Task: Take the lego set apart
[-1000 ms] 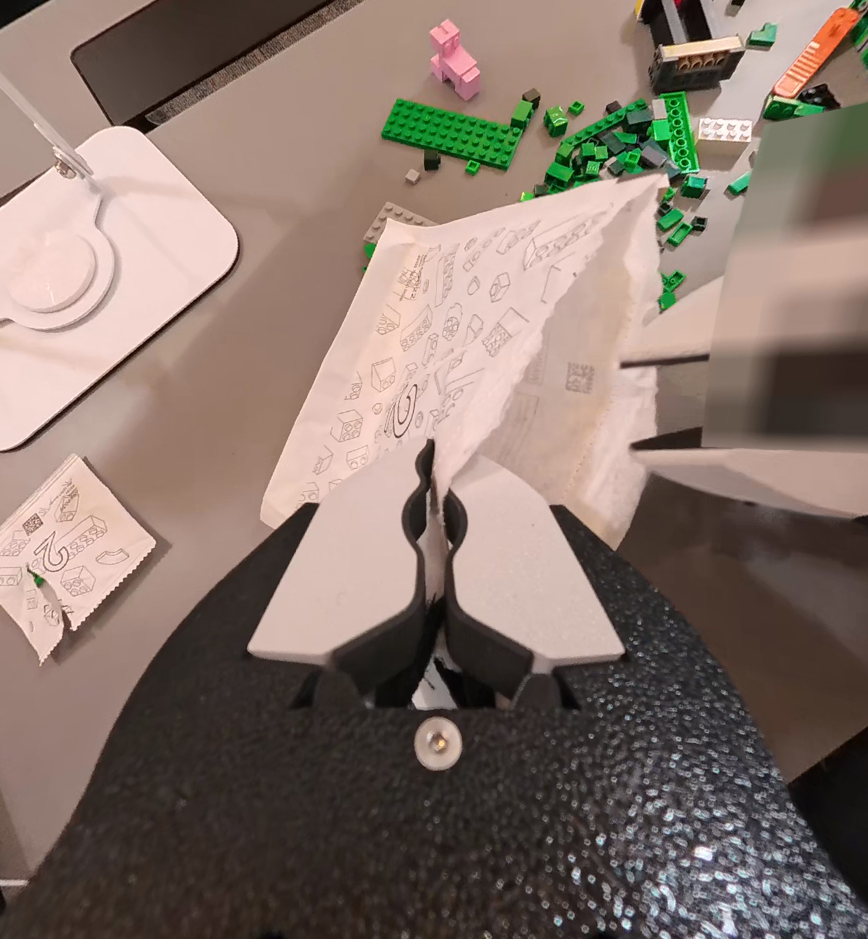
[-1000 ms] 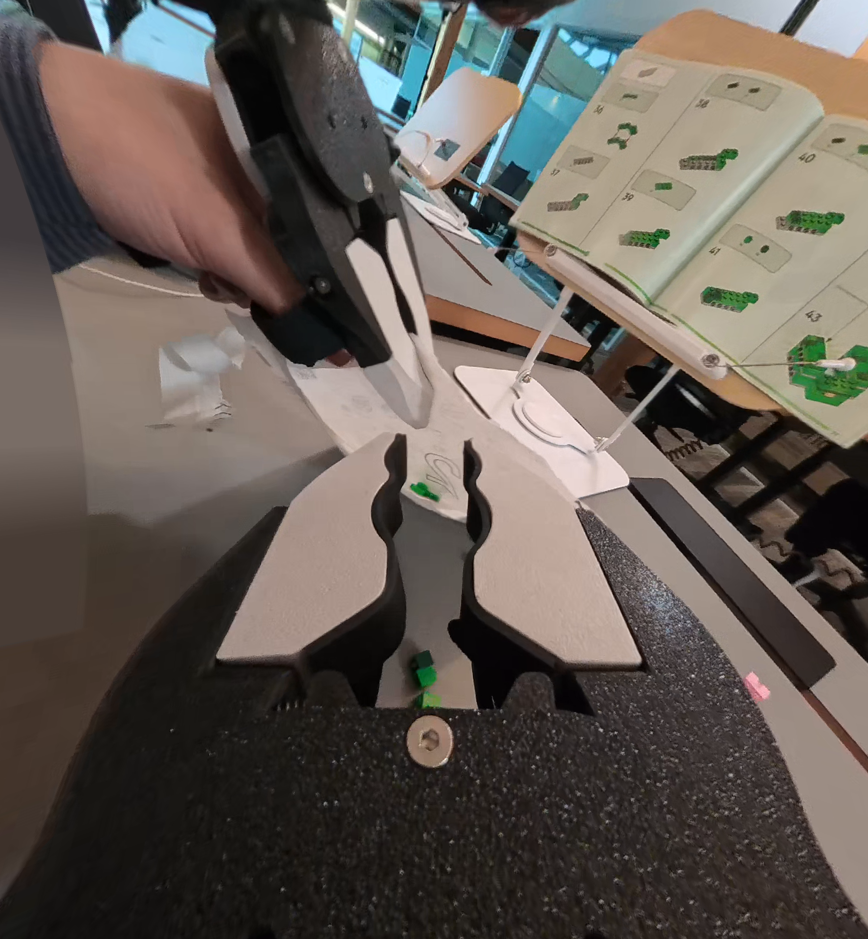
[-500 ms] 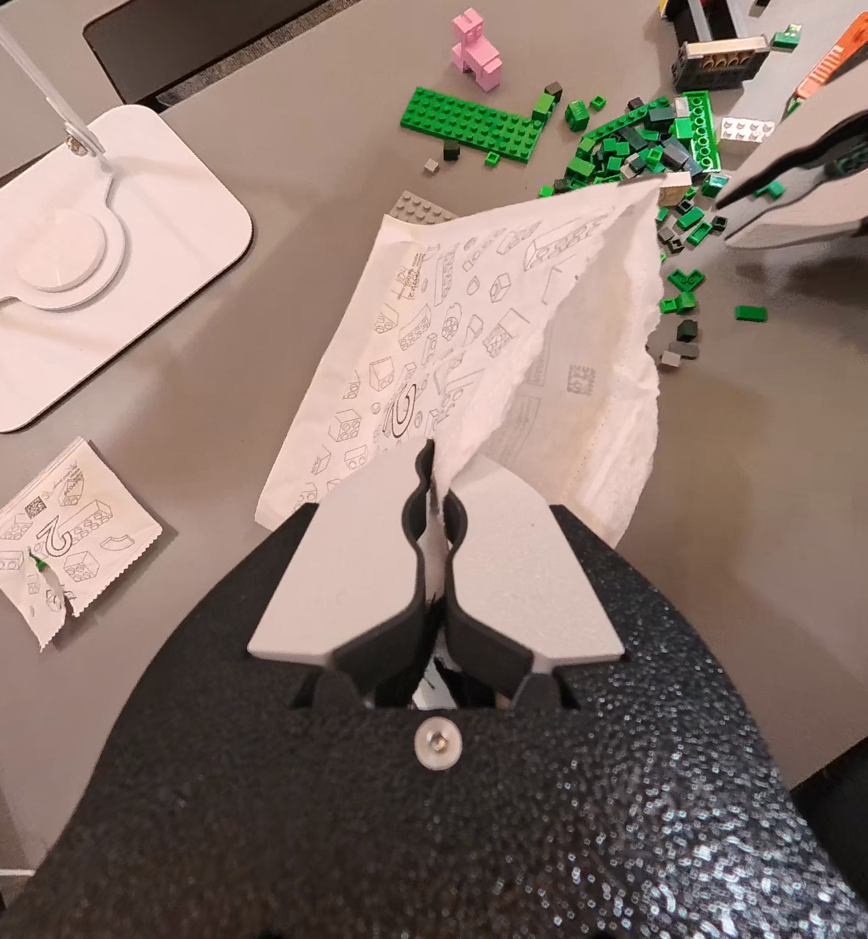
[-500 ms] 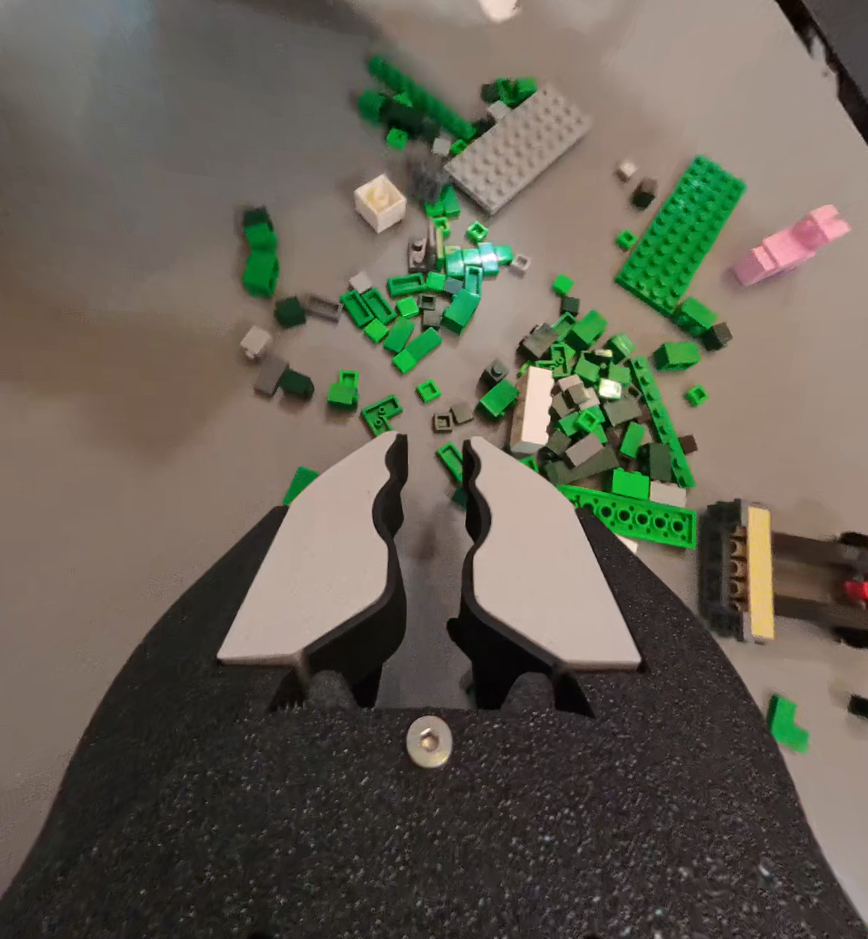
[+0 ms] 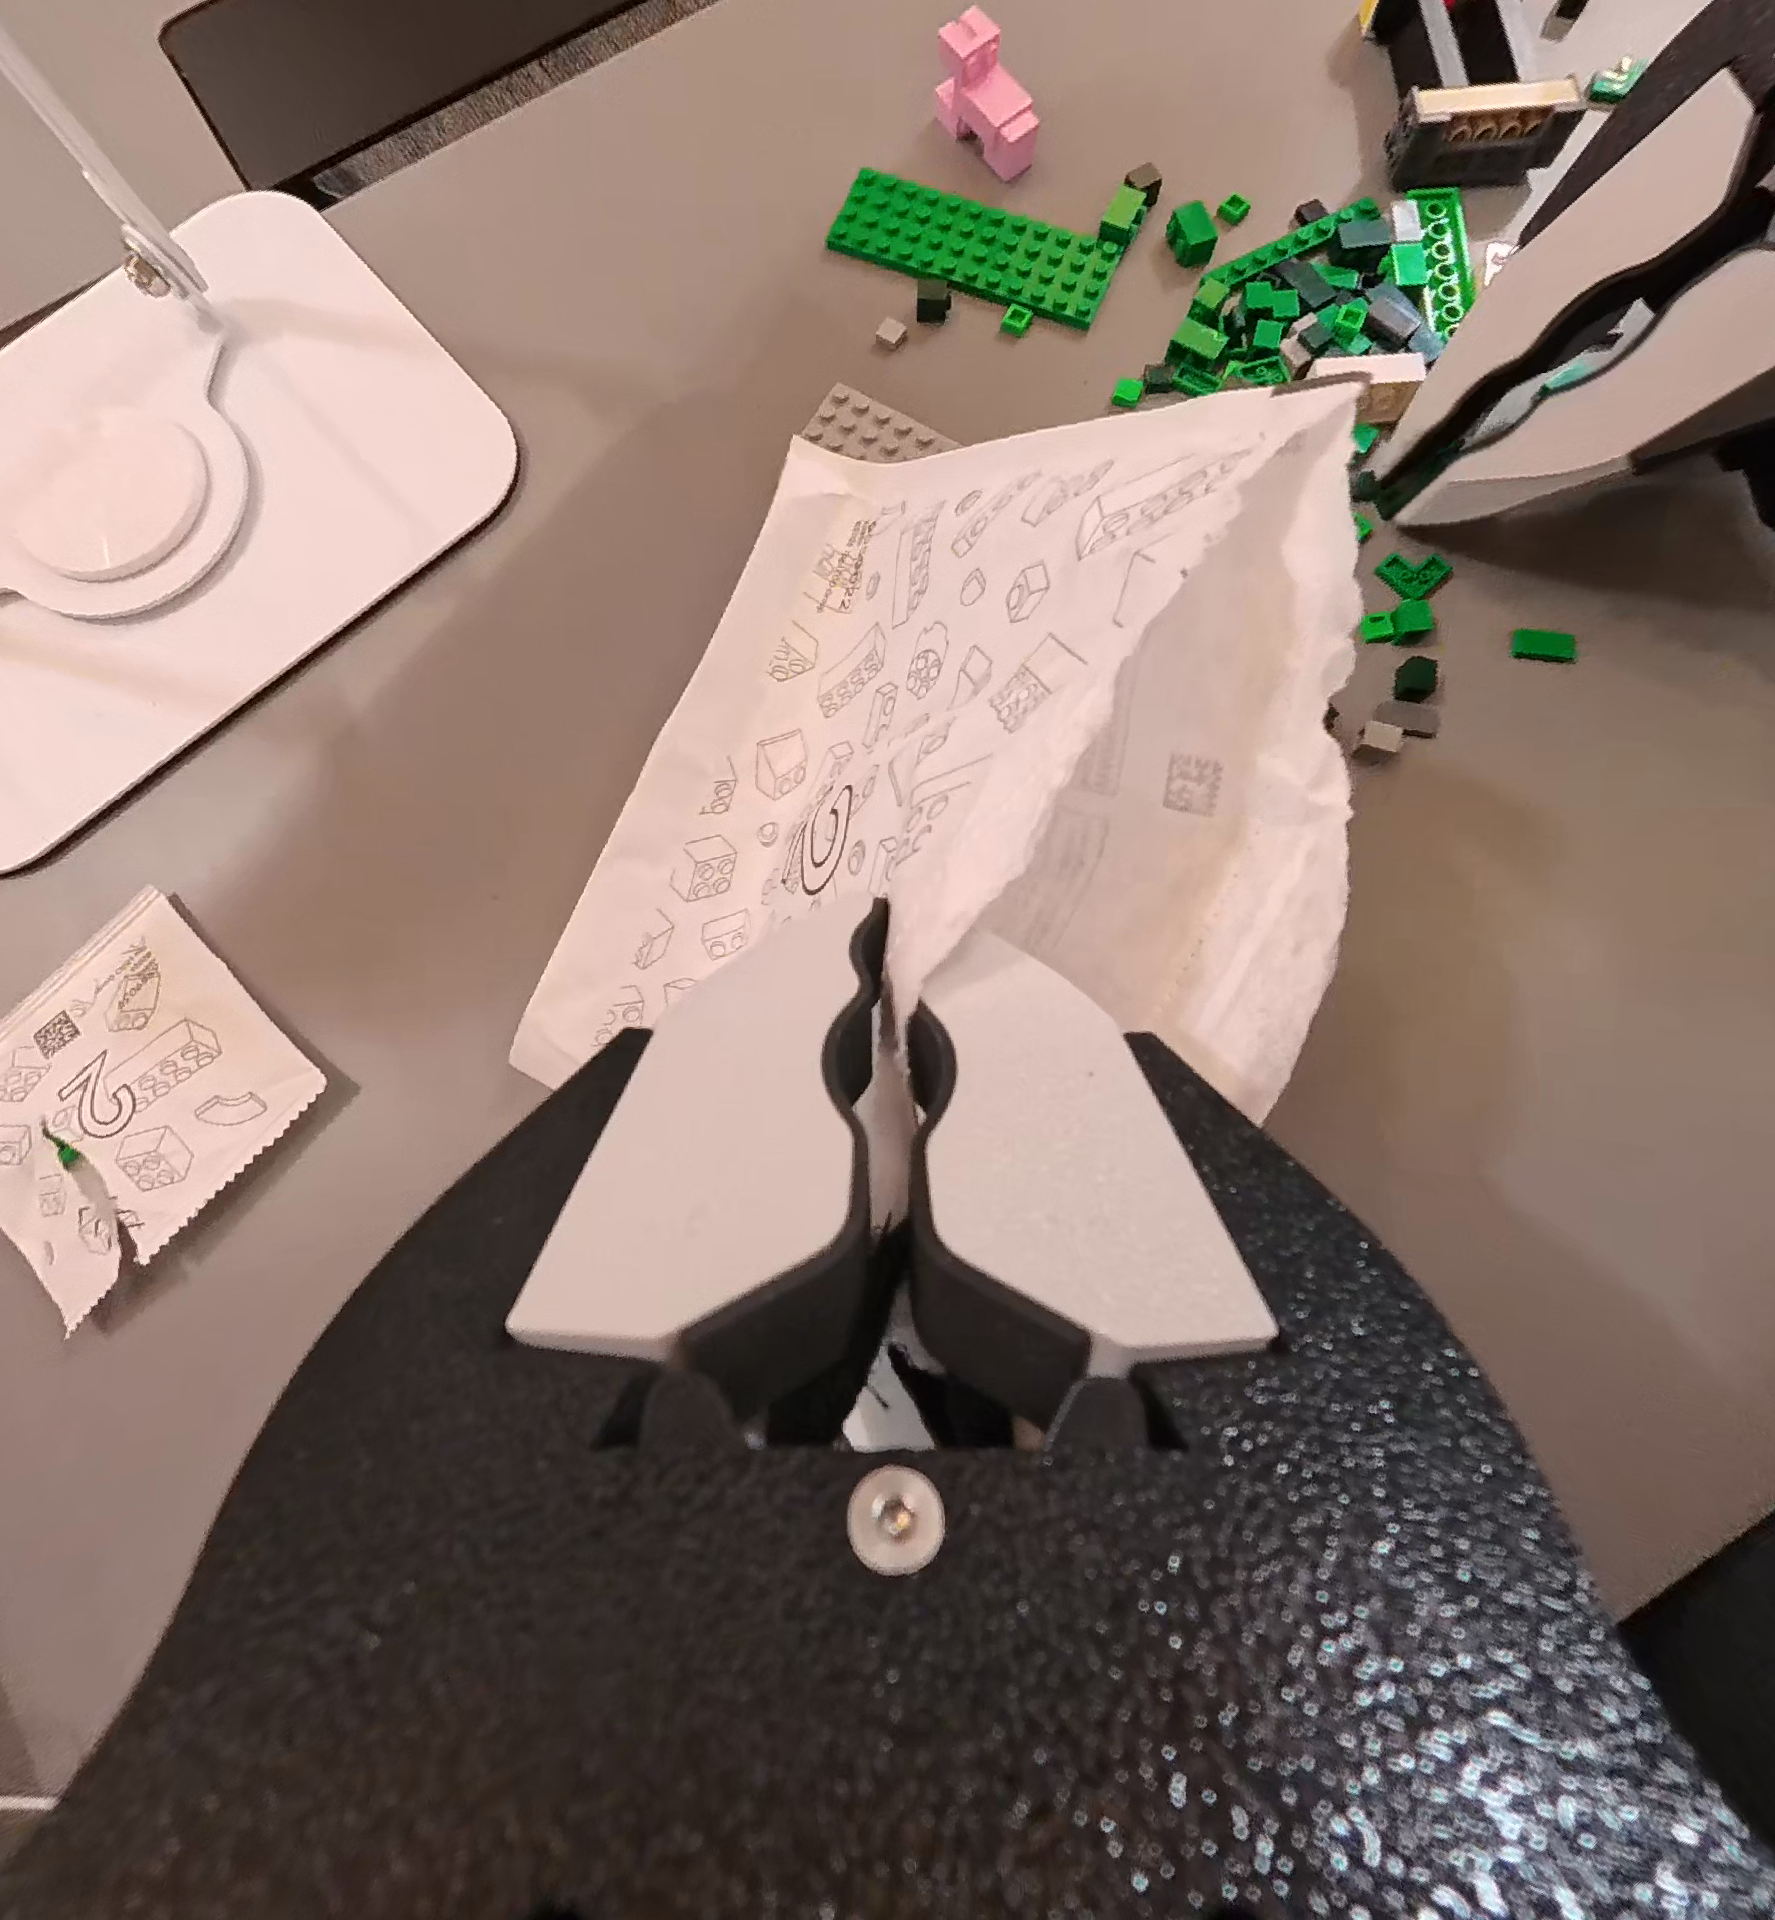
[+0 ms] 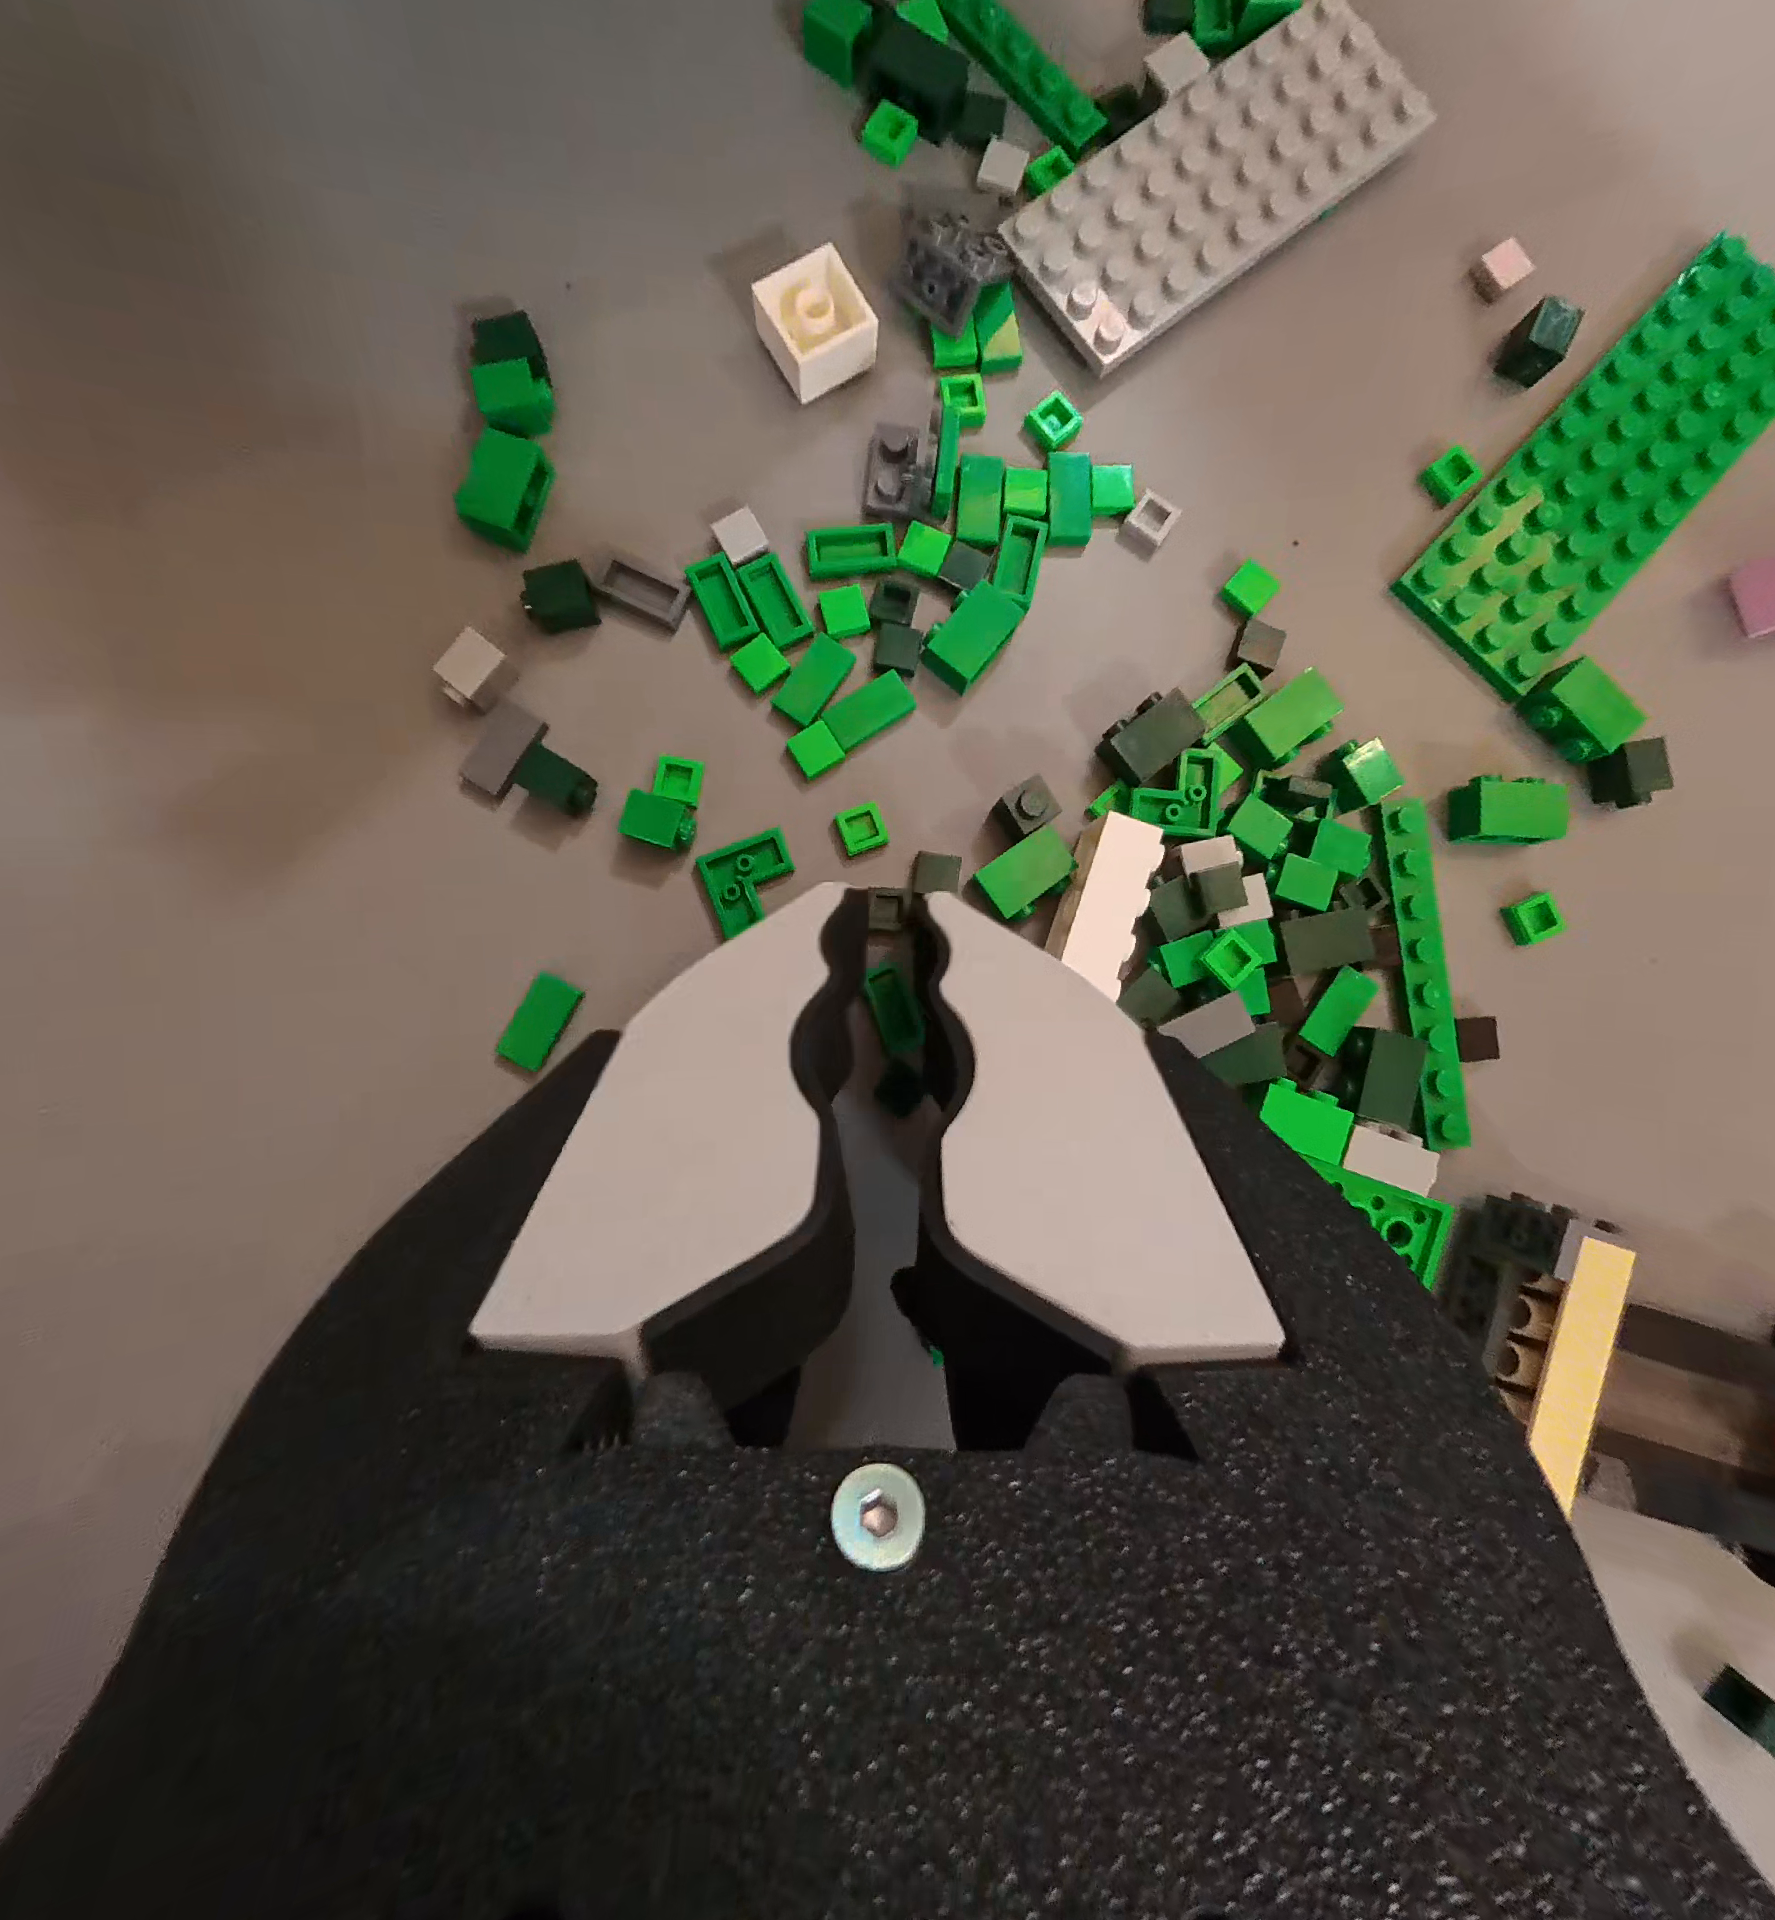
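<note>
Left wrist view shows the left gripper point(image 5: 888, 1023) clenched on the torn edge of a white printed paper bag point(image 5: 976, 686), lifted above the grey worktop point(image 5: 426, 790). Beyond the bag's open mouth lies the loose pile of green and grey lego bricks point(image 6: 976, 582). Down over that pile the right gripper point(image 6: 898, 914) has fingers nearly together around small pieces; whether it grips one I cannot tell. Bagging bricks seems underway; next, carry a piece to the bag's mouth.

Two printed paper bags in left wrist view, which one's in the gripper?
The large torn paper bag, pinched in the left gripper. The small bag lies loose on the table.
</note>
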Tool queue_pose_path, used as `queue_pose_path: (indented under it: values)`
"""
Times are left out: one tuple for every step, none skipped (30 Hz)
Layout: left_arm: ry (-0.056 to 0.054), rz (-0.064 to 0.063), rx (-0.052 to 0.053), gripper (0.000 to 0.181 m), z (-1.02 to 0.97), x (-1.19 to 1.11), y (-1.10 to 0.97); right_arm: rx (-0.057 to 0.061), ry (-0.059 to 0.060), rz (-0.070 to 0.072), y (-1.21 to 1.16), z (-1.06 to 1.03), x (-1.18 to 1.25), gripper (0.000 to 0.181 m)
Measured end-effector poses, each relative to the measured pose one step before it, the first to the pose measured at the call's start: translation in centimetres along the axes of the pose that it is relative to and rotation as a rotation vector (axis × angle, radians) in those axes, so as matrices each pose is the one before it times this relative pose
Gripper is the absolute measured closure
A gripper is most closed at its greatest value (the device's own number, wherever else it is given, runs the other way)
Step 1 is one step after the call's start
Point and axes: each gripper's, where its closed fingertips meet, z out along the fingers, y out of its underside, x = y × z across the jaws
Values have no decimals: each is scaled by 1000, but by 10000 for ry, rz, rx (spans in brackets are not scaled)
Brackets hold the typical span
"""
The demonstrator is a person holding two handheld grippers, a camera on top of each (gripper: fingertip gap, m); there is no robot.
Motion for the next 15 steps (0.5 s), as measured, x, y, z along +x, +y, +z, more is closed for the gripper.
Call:
queue_pose_path:
  values:
    - [-2, 2, 14, 181, 3, -4, -25, -29, 21, -40, 16, 5, 5, 174]
    - [5, 1, 9, 181, 20, 9, -12, -33, -4, -35, 22, -24, -41, 175]
    - [5, 0, -6, 181, 26, 2, 5, -64, 2, -46, 47, -52, -91, 175]
    - [-2, 4, -4, 181, 25, 1, 5, -54, 52, -81, -30, -129, -89, 175]
    - [2, 1, -3, 181, 12, 5, 3, 51, 112, -124, -301, -268, -107, 175]
    - [-8, 3, 0, 181, 18, 3, -6, 199, 128, -165, -723, -439, -165, 175]
    - [-8, 1, -3, 181, 16, 6, -16, 346, 96, -225, -1211, -592, -338, 175]
    - [3, 4, -6, 181, 19, 29, -4, 474, 70, -292, -1684, -657, -494, 175]
    - [-3, 9, -18, 181, 23, 29, 12, 556, 73, -371, -2068, -610, -623, 175]
    - [-1, 13, -29, 181, 40, 44, 28, 606, 132, -430, -2320, -466, -636, 175]
    - [-4, 17, -23, 181, 35, 47, 15, 621, 168, -432, -2430, -251, -655, 174]
    - [0, 22, -24, 181, 39, 60, 9, 575, 133, -431, -2341, 29, -725, 175]
    - [2, 28, -19, 181, 24, 77, -9, 428, 129, -461, -2007, 256, -705, 174]
    - [7, 29, -4, 181, 10, 98, -32, 281, 112, -456, -1622, 434, -628, 175]
    - [12, 37, 11, 181, -3, 106, -56, 152, 23, -401, -1233, 581, -632, 175]
